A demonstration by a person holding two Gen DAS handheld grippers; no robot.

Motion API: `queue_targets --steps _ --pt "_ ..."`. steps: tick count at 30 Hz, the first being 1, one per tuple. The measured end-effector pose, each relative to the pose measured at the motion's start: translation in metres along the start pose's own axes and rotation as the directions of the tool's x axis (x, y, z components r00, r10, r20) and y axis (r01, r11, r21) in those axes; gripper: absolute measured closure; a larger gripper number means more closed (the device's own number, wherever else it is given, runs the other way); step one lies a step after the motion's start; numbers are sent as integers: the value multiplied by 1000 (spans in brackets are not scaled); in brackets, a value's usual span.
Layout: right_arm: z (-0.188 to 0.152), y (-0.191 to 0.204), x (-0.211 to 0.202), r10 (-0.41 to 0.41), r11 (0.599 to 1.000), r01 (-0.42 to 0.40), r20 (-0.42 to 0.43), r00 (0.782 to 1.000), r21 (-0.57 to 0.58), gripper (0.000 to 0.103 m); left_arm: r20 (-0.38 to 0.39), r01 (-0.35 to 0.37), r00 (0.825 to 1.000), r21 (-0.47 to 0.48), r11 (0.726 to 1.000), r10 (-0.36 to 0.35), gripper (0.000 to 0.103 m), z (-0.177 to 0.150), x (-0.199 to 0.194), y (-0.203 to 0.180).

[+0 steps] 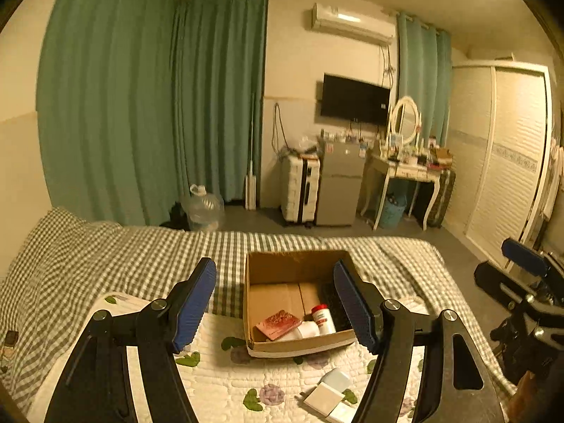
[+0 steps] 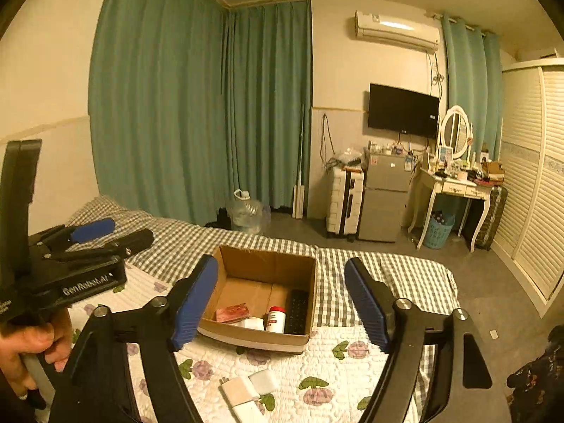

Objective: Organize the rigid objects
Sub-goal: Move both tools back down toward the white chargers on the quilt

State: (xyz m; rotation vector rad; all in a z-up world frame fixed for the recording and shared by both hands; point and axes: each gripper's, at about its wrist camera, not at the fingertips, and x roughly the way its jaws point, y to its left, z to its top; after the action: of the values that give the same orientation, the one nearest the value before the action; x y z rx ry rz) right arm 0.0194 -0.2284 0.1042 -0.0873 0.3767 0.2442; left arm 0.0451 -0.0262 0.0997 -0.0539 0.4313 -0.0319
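An open cardboard box (image 1: pixel 282 268) (image 2: pixel 261 261) sits on the bed. Inside lie a red booklet (image 1: pixel 278 324) (image 2: pixel 232 313), a white bottle with a red cap (image 1: pixel 323 318) (image 2: pixel 275 319), a small white item (image 1: pixel 306 329) (image 2: pixel 254 323) and a black remote (image 2: pixel 296 312). Small white and pale blue flat boxes (image 1: pixel 329 393) (image 2: pixel 248 389) lie on the floral quilt in front of the box. My left gripper (image 1: pixel 282 308) is open and empty above the box's near side. My right gripper (image 2: pixel 282 306) is open and empty, held in front of the box. The left gripper also shows in the right wrist view (image 2: pixel 102 232), and the right gripper in the left wrist view (image 1: pixel 521 257).
The bed has a checked sheet (image 1: pixel 141 246) and a floral quilt (image 1: pixel 225 380). Beyond it stand a water jug (image 1: pixel 204 208), a white suitcase (image 1: pixel 299 190), a small fridge (image 1: pixel 338 183), a dressing table (image 1: pixel 409 169) and a wardrobe (image 1: pixel 507 162).
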Motion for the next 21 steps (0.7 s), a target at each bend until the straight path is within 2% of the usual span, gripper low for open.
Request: queue_targets --steps 5,9,12,21 --pt "-5 5 -26 10 1000 -10 17 1000 -16 18 39 -3 999 8 1000 3 31 -1 -26 -2" --pt "-15 5 -36 9 1000 -9 11 1000 -21 6 57 14 998 18 1000 -15 31 -5 -39 -5" --pt "-22 5 -40 5 999 -5 3 1000 -34 0 59 16 998 22 1000 -18 31 -10 -43 -6" --pt "-45 -4 -29 -42 998 42 2 999 -37 0 -24 41 999 34 999 -40 31 -39 -14 -4"
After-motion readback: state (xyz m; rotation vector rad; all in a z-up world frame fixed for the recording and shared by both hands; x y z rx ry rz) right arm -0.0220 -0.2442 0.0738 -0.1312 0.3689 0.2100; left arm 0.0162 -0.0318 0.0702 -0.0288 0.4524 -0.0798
